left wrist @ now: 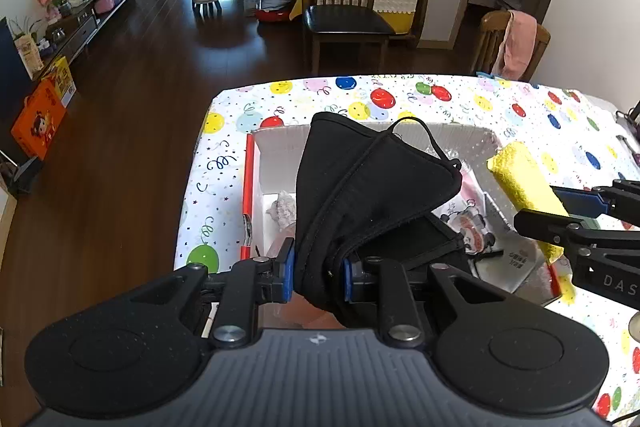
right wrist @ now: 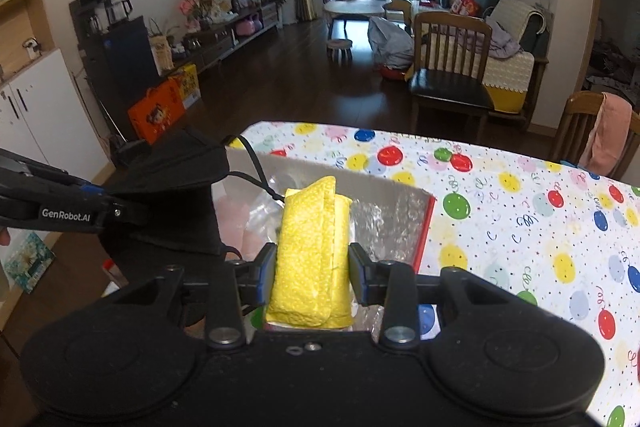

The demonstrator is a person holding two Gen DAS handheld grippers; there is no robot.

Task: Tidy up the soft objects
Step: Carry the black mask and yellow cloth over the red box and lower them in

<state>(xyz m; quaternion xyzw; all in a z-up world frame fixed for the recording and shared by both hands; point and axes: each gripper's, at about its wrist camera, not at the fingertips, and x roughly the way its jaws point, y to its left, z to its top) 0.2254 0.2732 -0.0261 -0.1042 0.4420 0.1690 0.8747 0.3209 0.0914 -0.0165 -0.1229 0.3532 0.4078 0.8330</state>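
My left gripper (left wrist: 319, 273) is shut on a black cloth face mask (left wrist: 372, 183) and holds it above an open white box (left wrist: 276, 143) with a red edge. My right gripper (right wrist: 313, 267) is shut on a folded yellow cloth (right wrist: 312, 247), held over the same box (right wrist: 384, 195). In the left wrist view the yellow cloth (left wrist: 524, 183) and right gripper (left wrist: 576, 215) are at the right. In the right wrist view the mask (right wrist: 180, 195) and left gripper (right wrist: 100, 201) are at the left. The box holds plastic-wrapped items and a small pale crumpled thing (left wrist: 284, 211).
The box sits on a table with a balloon-print cloth (right wrist: 520, 211). A wooden chair (left wrist: 344, 7) stands beyond the far edge, another chair with a pink towel (left wrist: 516, 43) at the right. Dark wood floor lies to the left.
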